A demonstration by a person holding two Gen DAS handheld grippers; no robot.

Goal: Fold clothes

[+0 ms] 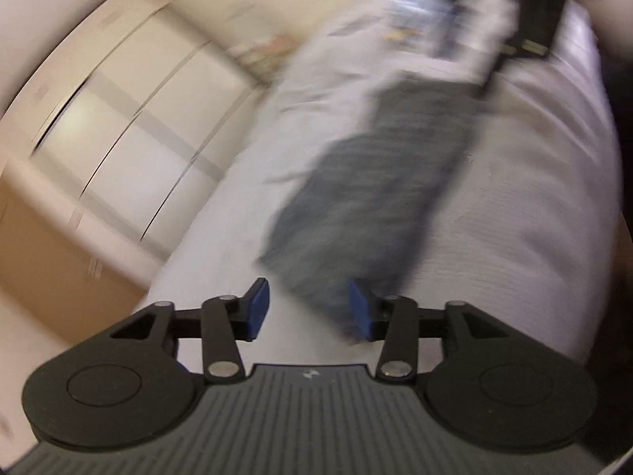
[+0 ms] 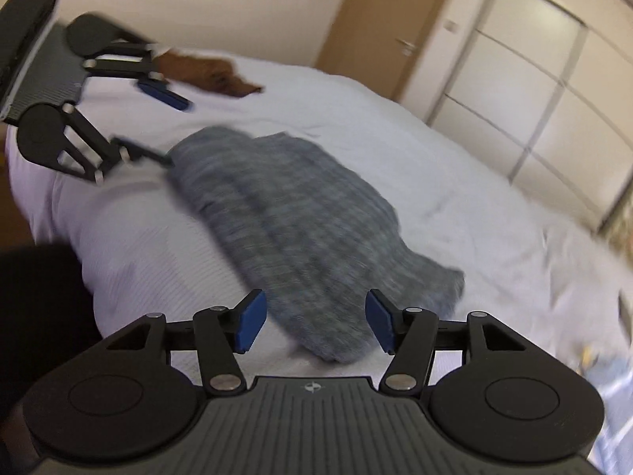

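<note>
From the left wrist, the left tool [image 1: 309, 308] is hovering released, blue pads apart, over the white bed [image 1: 526, 206]. The grey knit garment [image 1: 368, 198] is lying along the bed from 12 to 6 o'clock, its near end just beside the right pad. The right tool [image 1: 526, 16] is showing blurred at 1 o'clock; whether it is released cannot be told here. Wardrobe doors [image 1: 130, 118] are lining the bed's edge at 10 o'clock.

From the right wrist, the right tool [image 2: 314, 326] is gaping released above the garment's [image 2: 300, 213] near end. The left tool [image 2: 158, 122] is sitting spread at 10 o'clock by the garment's far end. A brown item [image 2: 205, 73] is lying at 11 o'clock. Bare bedding is stretching open toward 3 o'clock.
</note>
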